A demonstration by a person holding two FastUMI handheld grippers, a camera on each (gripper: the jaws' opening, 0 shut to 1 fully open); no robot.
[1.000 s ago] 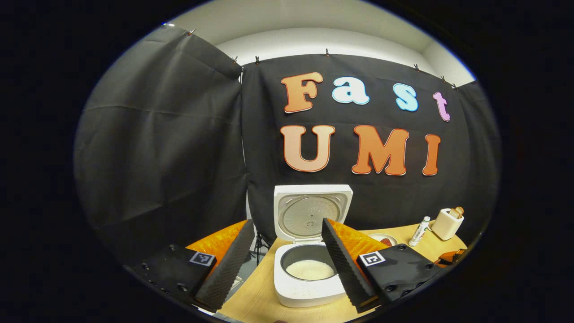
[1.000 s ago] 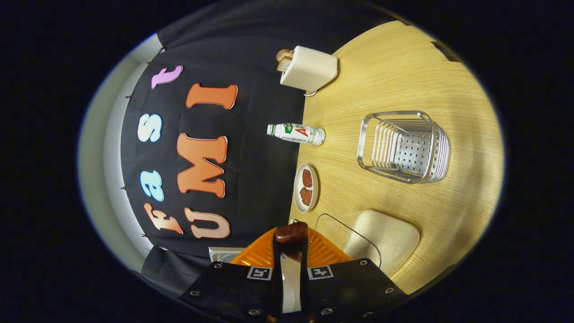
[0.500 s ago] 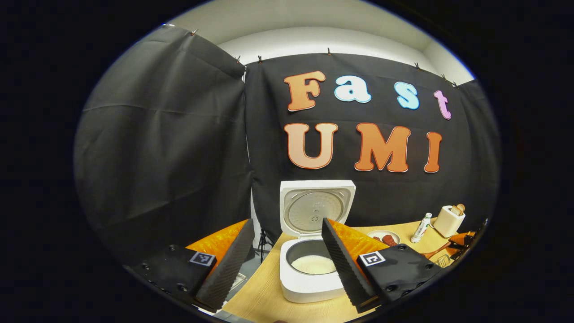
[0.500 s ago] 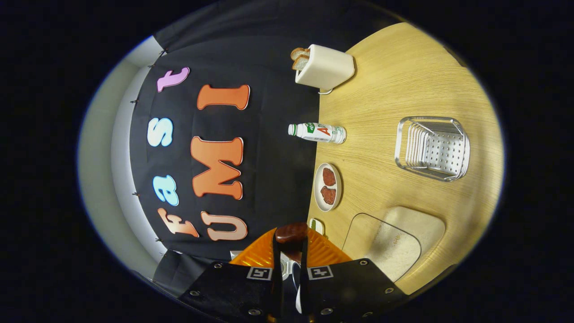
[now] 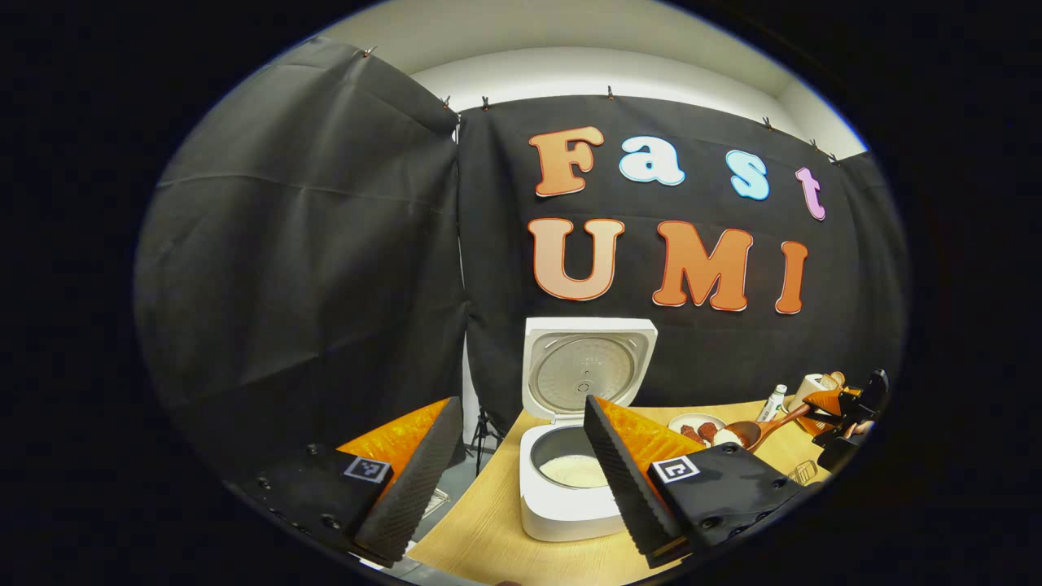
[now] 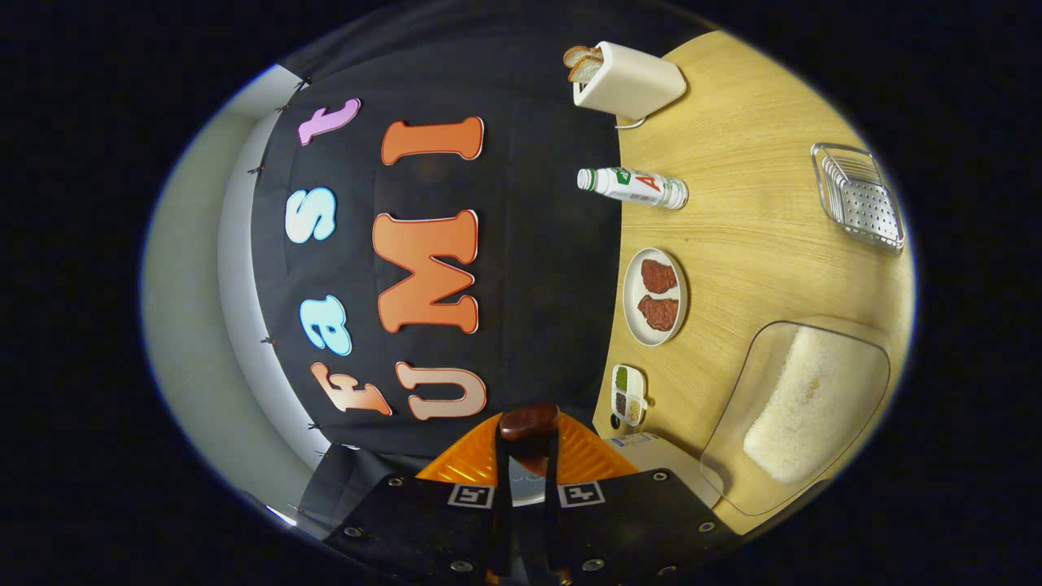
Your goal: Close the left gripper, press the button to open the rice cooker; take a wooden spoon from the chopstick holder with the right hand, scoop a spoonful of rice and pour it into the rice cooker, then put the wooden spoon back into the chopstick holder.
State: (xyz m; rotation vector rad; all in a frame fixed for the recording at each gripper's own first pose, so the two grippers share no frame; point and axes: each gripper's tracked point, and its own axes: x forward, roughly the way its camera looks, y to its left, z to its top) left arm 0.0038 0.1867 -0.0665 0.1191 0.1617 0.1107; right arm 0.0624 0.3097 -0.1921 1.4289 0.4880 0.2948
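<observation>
The white rice cooker (image 5: 570, 509) stands open, its lid (image 5: 588, 368) upright and white rice in its pot (image 5: 572, 470). My left gripper (image 5: 517, 480) is open in front of it, holding nothing. At the far right of the left gripper view, my right gripper (image 5: 842, 407) carries the wooden spoon (image 5: 761, 427) level, with rice in its bowl, right of the cooker. In the right gripper view, my right gripper (image 6: 527, 446) is shut on the spoon's brown wood (image 6: 527, 422). The metal chopstick holder (image 6: 861, 195) stands far off on the table.
On the wooden table (image 6: 757, 220) are a clear container of rice (image 6: 810, 403), a plate of meat (image 6: 655, 295), a small seasoning dish (image 6: 628, 395), a bottle (image 6: 635, 187) and a toaster with bread (image 6: 627, 80).
My right gripper has carried the spoon away from the rice container and holder towards the cooker, so it now appears at the right of the left gripper view. The left gripper drifted slightly.
</observation>
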